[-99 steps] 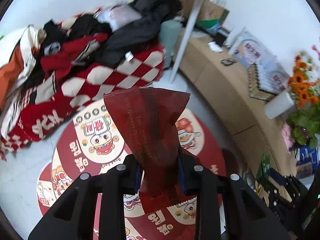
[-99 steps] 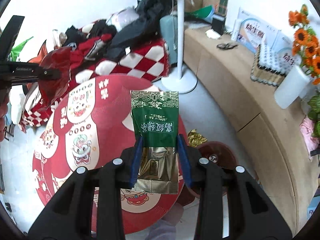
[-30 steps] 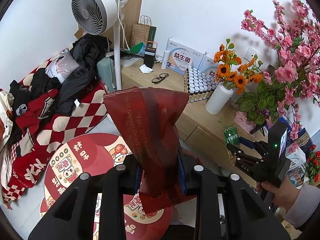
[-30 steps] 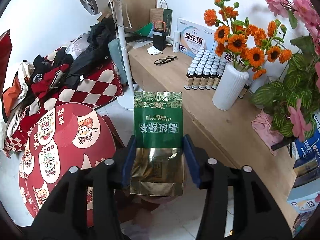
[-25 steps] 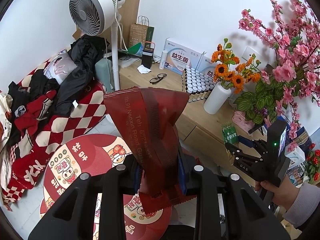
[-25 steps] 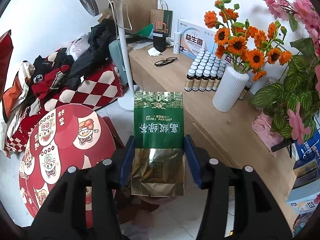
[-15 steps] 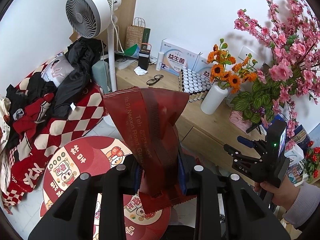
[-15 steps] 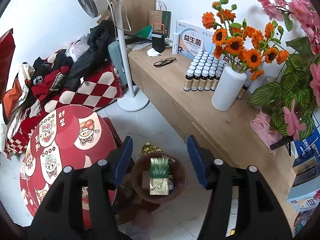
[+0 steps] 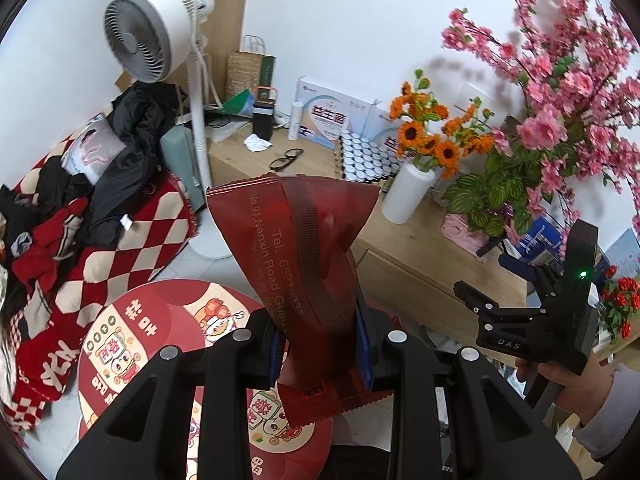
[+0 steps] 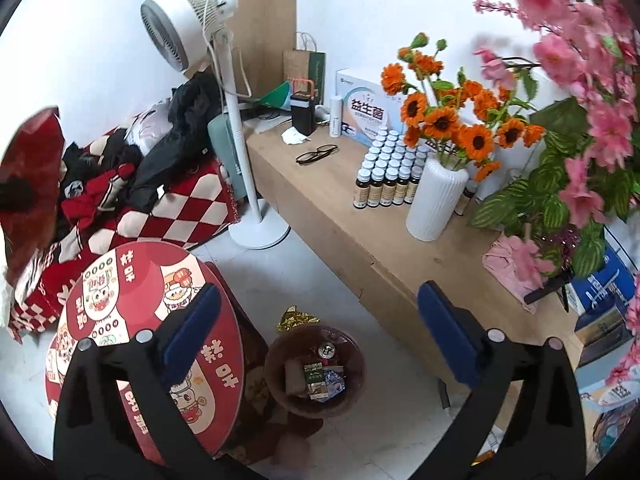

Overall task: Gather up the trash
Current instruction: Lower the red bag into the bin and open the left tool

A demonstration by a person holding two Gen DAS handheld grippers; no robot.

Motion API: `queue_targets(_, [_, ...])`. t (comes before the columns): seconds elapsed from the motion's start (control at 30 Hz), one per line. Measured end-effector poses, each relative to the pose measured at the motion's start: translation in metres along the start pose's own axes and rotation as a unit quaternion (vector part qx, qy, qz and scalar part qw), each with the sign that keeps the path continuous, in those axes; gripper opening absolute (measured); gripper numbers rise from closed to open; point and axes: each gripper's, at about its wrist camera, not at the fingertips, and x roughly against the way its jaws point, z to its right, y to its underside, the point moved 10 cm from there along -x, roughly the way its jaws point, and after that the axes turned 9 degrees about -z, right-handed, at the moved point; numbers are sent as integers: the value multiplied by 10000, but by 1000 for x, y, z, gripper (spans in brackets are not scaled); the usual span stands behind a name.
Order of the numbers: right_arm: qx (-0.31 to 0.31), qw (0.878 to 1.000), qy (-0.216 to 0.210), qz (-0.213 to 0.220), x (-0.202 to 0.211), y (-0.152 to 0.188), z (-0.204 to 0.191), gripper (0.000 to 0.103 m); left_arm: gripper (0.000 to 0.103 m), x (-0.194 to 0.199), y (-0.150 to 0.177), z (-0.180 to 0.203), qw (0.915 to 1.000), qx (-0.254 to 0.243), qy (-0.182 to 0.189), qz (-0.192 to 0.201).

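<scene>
Left claw (image 9: 320, 354): clamped on the red wrapper (image 9: 300, 264), held upright above the round red surface (image 9: 160, 320). Right claw (image 10: 320, 332): jaws just opened wide, nothing between them. Green packet (image 10: 314, 376) lies inside the trash bin (image 10: 276, 354) below.

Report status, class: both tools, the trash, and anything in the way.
Right tool open, just released, empty above bin. Green packet in bin. Left tool shut on red wrapper. Gold foil on floor beside bin.

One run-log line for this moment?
left gripper: shut on red wrapper | right gripper: just opened, empty | green packet: in bin
</scene>
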Motion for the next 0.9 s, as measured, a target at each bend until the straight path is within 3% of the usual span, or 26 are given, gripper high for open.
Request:
queue_targets(0.43, [-517, 9984, 229, -54, 31, 22, 27, 97, 28, -25, 0, 54, 9968, -635, 418, -256])
queue_targets(0.9, [-799, 9963, 279, -173, 39, 42, 46, 97, 28, -60, 7, 92, 9912, -971, 620, -657])
